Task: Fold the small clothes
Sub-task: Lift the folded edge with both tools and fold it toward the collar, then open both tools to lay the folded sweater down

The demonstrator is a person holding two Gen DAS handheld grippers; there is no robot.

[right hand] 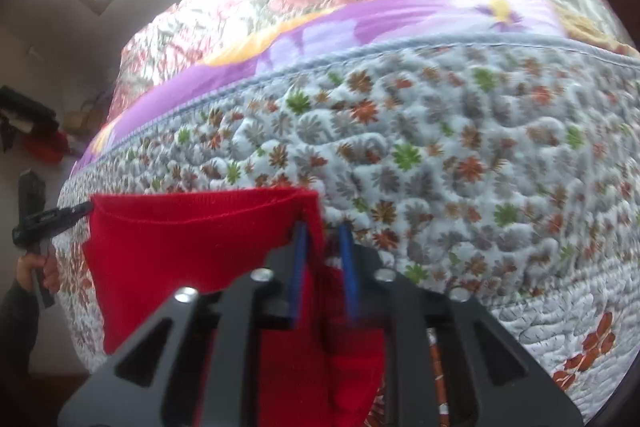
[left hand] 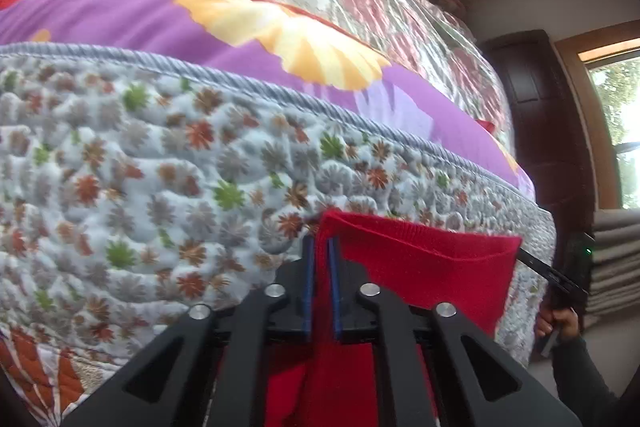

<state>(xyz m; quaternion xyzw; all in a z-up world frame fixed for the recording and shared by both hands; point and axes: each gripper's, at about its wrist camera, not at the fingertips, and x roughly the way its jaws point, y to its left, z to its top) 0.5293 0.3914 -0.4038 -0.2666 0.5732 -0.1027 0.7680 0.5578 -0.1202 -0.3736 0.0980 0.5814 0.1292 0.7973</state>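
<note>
Garment first: red knit garment (left hand: pixel 424 267) hangs stretched between both grippers, in the air in front of the floral quilt (left hand: pixel 160 167), not lying on it.

Left gripper (left hand: pixel 321 247): jaws narrow, pinched on the garment's left top corner. Cloth runs up between the blue-lined fingers (left hand: pixel 307 279) and the rest drops below the jaws.

Hem: top edge runs roughly level from the left gripper across to the right one, so the long axis is sideways, gripper to gripper. It looks taut, with slight sag mid-span.

Right gripper (right hand: pixel 323 231): gap looks a bit wider than the left's. Cloth sits against the left blue finger (right hand: pixel 301 259); the view is blurred here, so probably clamped on the right top corner, not certain.

Each wrist view shows the other gripper at the far corner, with a hand (right hand: pixel 34 269) on its handle.

Neither arm is nearer; each has one corner. My read: next move is lowering the garment flat onto the quilt, and that turns on keeping the hem level and parallel to the quilt's corded edge (right hand: pixel 360 57).
</note>
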